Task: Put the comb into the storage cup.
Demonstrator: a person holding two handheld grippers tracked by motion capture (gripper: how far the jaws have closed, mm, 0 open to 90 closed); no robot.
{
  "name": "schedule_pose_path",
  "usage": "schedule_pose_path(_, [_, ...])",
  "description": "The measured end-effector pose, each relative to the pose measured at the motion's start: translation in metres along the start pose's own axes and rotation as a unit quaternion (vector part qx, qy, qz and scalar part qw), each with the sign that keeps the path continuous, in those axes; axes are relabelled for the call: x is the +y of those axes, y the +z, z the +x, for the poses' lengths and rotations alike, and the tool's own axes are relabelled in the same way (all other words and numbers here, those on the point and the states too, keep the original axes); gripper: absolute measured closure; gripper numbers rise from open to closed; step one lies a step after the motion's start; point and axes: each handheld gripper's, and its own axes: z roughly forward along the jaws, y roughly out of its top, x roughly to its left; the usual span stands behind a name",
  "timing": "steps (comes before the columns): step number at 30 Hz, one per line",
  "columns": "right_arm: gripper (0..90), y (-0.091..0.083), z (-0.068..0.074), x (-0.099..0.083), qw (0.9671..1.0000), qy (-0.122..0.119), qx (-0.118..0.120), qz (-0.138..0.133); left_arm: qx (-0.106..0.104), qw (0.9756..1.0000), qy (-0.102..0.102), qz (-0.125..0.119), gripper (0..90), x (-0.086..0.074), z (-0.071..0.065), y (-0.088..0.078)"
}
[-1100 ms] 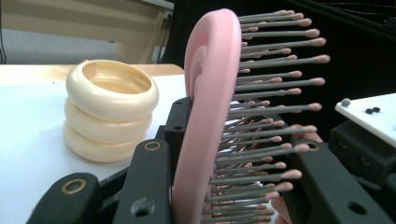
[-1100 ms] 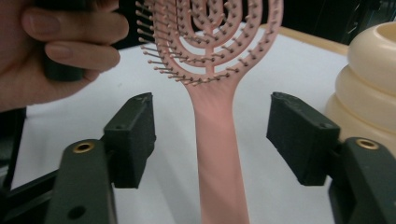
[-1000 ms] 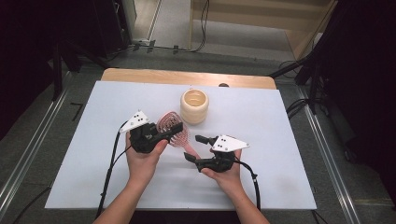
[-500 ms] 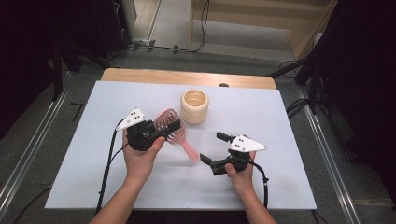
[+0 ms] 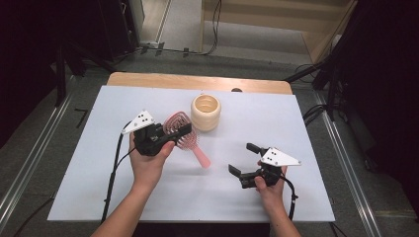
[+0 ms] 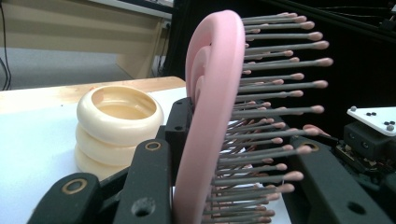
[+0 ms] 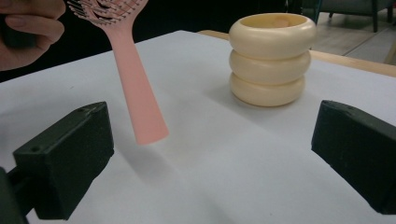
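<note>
A pink hairbrush point(image 5: 197, 154) hangs above the white table with its handle slanting down to the right. My left gripper point(image 5: 173, 132) is shut on the brush's head point(image 6: 205, 116), bristles pointing to the right in the left gripper view. My right gripper point(image 5: 243, 158) sits lower right of the handle, apart from it. Its jaws have just been opening and stand wide, with nothing between them point(image 7: 210, 158). The handle's end point(image 7: 142, 116) hovers just beyond the left jaw in the right gripper view.
A cream ribbed cup point(image 5: 206, 112) stands upright behind the brush, near the table's middle back point(image 7: 271, 56). White sheet point(image 5: 306, 128) covers the table, and a wooden strip point(image 5: 148, 79) shows along the far edge. Cables trail from both grippers toward the near edge.
My right gripper has drawn away to the right and toward the near edge, leaving the brush handle, with its jaws spread wider. The left gripper keeps holding the brush in place.
</note>
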Motion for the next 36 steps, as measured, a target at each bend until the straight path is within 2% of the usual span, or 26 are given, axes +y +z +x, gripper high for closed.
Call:
schedule_pose_path(5, [0.0,-0.014,-0.005,-0.004,0.9999,0.006,-0.011,-0.002,-0.003,1.0000,0.004,-0.002,64.3,0.003,0.000,0.000])
schedule_pose_path(10, [0.0,-0.027,-0.010,-0.007,0.9997,0.001,-0.023,-0.002,-0.005,0.9999,0.009,-0.006,64.2,0.007,0.001,0.000])
schedule_pose_path(14, [0.0,-0.038,-0.015,-0.011,0.9995,0.009,-0.030,-0.002,-0.004,0.9999,0.010,-0.005,64.2,0.009,0.001,0.000])
schedule_pose_path(27, [0.0,-0.061,-0.023,-0.018,0.9990,0.020,-0.038,-0.011,-0.004,0.9999,0.014,-0.006,64.3,0.016,0.002,0.002])
schedule_pose_path(36, [0.0,-0.076,-0.030,-0.024,0.9983,0.023,-0.053,-0.013,-0.005,0.9998,0.017,-0.008,64.3,0.022,0.004,0.001])
